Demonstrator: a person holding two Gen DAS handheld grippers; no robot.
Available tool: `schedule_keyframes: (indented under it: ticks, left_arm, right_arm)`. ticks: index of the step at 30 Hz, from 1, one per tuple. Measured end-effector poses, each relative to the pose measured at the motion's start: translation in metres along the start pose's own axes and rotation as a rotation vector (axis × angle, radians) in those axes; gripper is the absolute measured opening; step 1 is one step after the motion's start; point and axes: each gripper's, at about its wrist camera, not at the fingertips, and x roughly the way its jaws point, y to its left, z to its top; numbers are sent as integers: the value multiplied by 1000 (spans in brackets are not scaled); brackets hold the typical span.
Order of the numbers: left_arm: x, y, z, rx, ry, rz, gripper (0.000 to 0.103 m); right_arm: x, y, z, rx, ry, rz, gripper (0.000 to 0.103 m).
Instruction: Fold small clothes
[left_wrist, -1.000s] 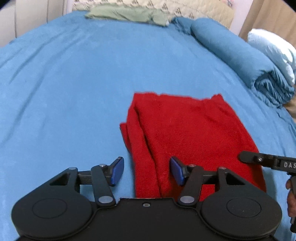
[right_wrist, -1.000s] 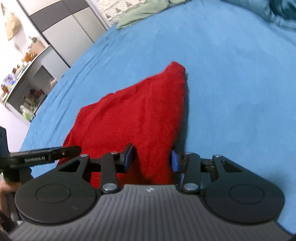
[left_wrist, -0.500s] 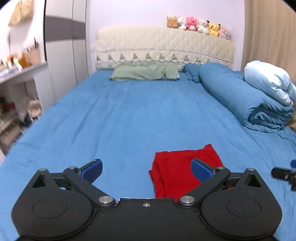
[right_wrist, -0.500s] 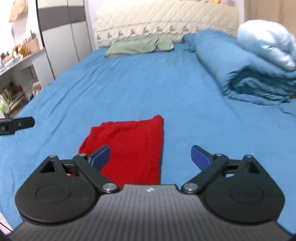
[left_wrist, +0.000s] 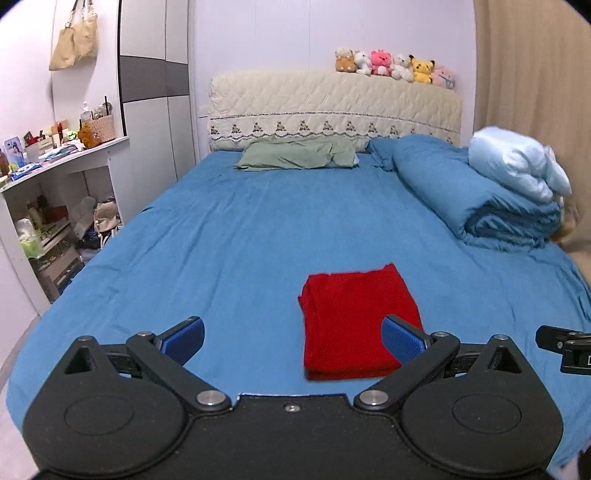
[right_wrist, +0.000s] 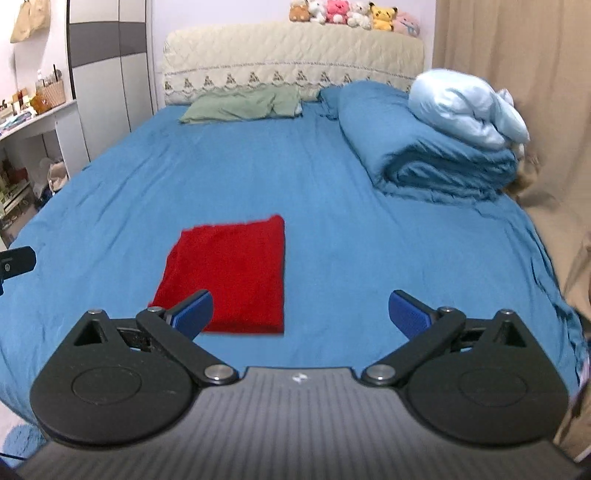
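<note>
A red garment (left_wrist: 358, 317) lies folded into a neat rectangle on the blue bed sheet (left_wrist: 258, 229) near the bed's foot. It also shows in the right wrist view (right_wrist: 232, 269). My left gripper (left_wrist: 293, 341) is open and empty, held above and behind the garment, clear of it. My right gripper (right_wrist: 301, 314) is open and empty too, pulled back to the garment's right. The tip of the right gripper (left_wrist: 561, 345) shows at the right edge of the left wrist view.
A rolled blue duvet (left_wrist: 472, 195) with a pale blue pillow (left_wrist: 517, 166) on it lies along the right side. A green pillow (left_wrist: 295, 157) rests at the headboard (left_wrist: 332, 107). Cluttered shelves (left_wrist: 48, 221) stand left of the bed. A beige curtain (right_wrist: 517, 92) hangs at right.
Both grippers opened wide, let go of the red garment and drew back and up from it. The garment stays folded flat on the bed.
</note>
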Motion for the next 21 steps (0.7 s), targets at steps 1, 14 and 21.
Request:
schedule_keyframes:
  ticks: [1, 14, 21]
  left_arm:
    - [-2, -2, -5, 15, 4, 5, 103]
    - [-21, 4, -30, 13, 24, -8, 103]
    - [-25, 7, -33, 5, 26, -8, 103]
  right_arm:
    - [-2, 0, -6, 11, 13, 7, 103]
    - [-30, 6, -34, 18, 21, 0, 103]
    - [-33, 8, -33, 11, 13, -1, 103]
